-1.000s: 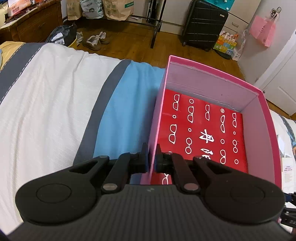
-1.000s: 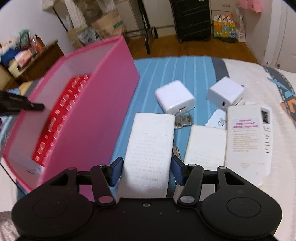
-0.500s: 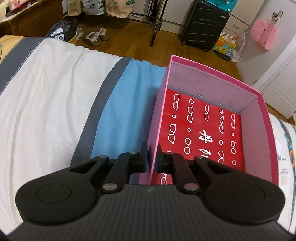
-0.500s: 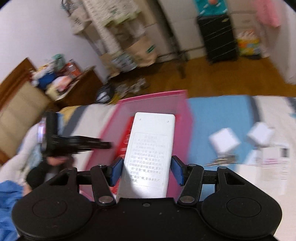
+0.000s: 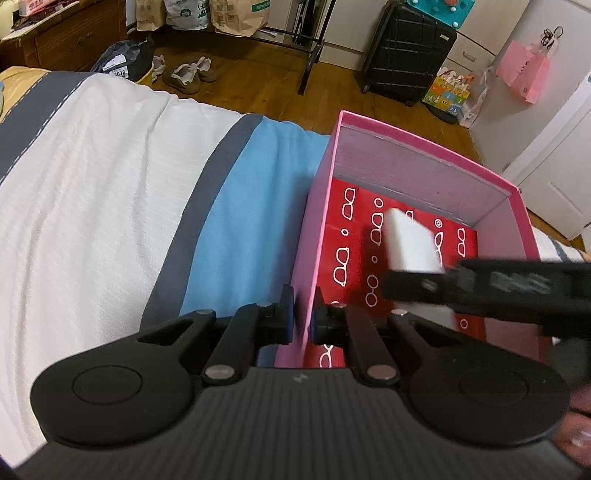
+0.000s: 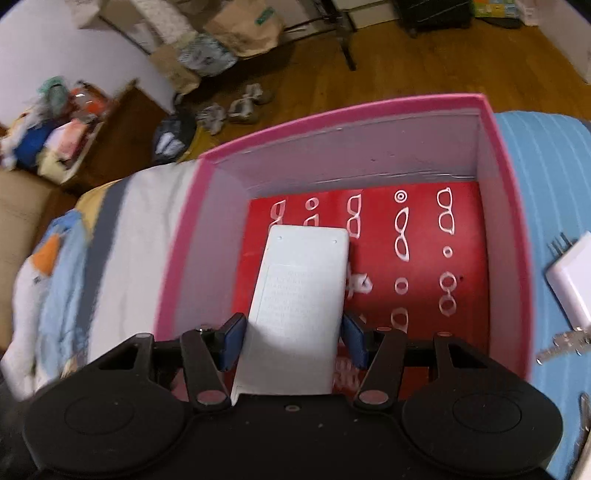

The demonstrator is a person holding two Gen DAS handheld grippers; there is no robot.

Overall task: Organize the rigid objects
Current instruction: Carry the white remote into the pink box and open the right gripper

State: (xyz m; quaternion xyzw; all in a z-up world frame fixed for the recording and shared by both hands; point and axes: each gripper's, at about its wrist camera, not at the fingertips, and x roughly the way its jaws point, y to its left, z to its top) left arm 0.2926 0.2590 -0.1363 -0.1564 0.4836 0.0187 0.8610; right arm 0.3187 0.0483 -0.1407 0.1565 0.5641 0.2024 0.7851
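While the left gripper (image 5: 303, 321) stays pinched on the pink box's (image 5: 314, 236) wall, the right gripper (image 6: 291, 341) grasps a white remote (image 6: 299, 306), seemingly above its red floor.

Dark bag on the floor (image 5: 123, 61): a white tag carries digits that look like "3018", seen in the left wrist view.
Flat white device (image 6: 301, 306): a framed block of small print on its face, too fine and blurred to read.
Brown paper bag by the wall (image 5: 238, 16): a green patch with white lettering, cut off at the frame edge and not legible.
Red sheet in the pink box (image 6: 424, 258): only white drawings of glasses and rings; the central mark is not readable.
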